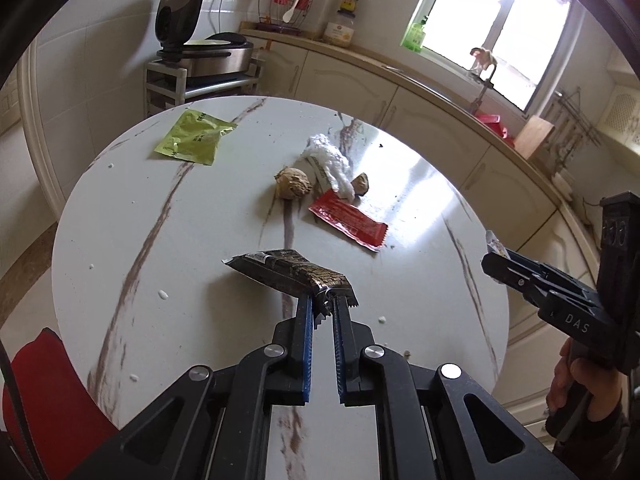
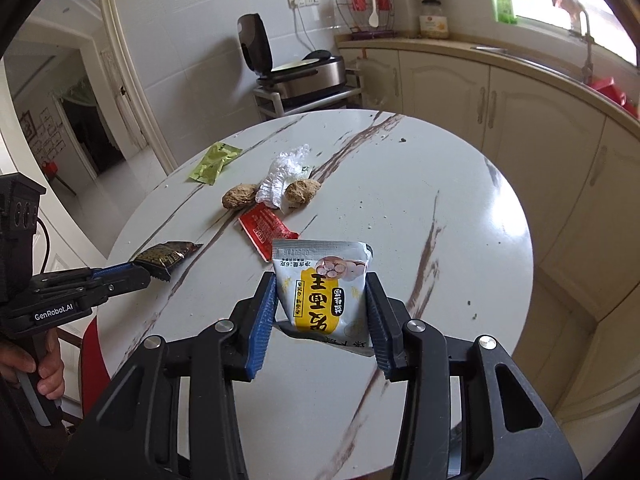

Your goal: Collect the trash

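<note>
Though crumpled, glossy black-and-gold wrapper [image 1: 294, 276], serrated ends.

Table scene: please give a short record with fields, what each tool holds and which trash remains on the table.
left tool: shut on black wrapper
right tool: shut on yellow and white packet
left on table: green packet, red wrapper, white crumpled plastic, two brown lumps
</note>
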The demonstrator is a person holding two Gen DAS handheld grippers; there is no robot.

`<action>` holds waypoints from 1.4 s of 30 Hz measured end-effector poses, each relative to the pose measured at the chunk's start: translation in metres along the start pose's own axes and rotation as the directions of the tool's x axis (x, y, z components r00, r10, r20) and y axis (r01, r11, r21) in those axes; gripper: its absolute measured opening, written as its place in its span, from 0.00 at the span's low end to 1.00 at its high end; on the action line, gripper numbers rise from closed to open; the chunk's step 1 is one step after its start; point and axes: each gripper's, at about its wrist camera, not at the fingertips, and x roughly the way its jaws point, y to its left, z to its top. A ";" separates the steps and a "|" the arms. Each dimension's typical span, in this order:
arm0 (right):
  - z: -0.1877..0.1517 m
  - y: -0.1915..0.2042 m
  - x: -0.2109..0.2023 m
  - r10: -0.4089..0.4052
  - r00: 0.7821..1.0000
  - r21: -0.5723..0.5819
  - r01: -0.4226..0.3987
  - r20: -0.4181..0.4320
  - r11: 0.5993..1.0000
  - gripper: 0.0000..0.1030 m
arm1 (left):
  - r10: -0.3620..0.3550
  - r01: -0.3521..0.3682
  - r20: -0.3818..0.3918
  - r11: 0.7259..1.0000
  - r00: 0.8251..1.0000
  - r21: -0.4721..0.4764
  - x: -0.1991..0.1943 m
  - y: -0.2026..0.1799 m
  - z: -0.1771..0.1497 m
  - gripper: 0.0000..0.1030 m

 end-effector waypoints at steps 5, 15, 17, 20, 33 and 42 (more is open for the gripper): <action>-0.010 -0.006 -0.022 0.023 0.999 0.026 -0.024 0.033 0.999 0.39 | -0.014 0.013 0.027 1.000 1.000 0.027 -0.014 -0.027 -0.003 0.03; -0.022 -0.027 -0.054 0.051 0.994 0.085 -0.058 0.092 0.995 0.39 | -0.052 0.048 0.027 0.993 0.998 0.112 -0.015 -0.080 -0.002 0.02; -0.025 -0.033 -0.057 0.052 0.994 0.098 -0.062 0.099 0.993 0.39 | -0.056 0.052 0.022 0.991 0.998 0.126 -0.013 -0.090 -0.001 0.01; -0.029 -0.042 -0.063 0.056 0.992 0.116 -0.069 0.113 0.991 0.39 | -0.081 0.078 0.017 0.985 0.997 0.153 -0.008 -0.110 0.002 0.00; -0.052 -0.073 -0.042 0.093 0.992 0.179 -0.106 0.080 0.978 0.39 | 0.048 -0.029 -0.069 0.968 0.996 0.248 0.048 -0.154 0.001 0.65; -0.054 -0.076 -0.035 0.100 0.992 0.186 -0.113 0.077 0.976 0.39 | 0.105 -0.059 -0.139 0.952 0.985 0.301 0.089 -0.171 -0.018 0.83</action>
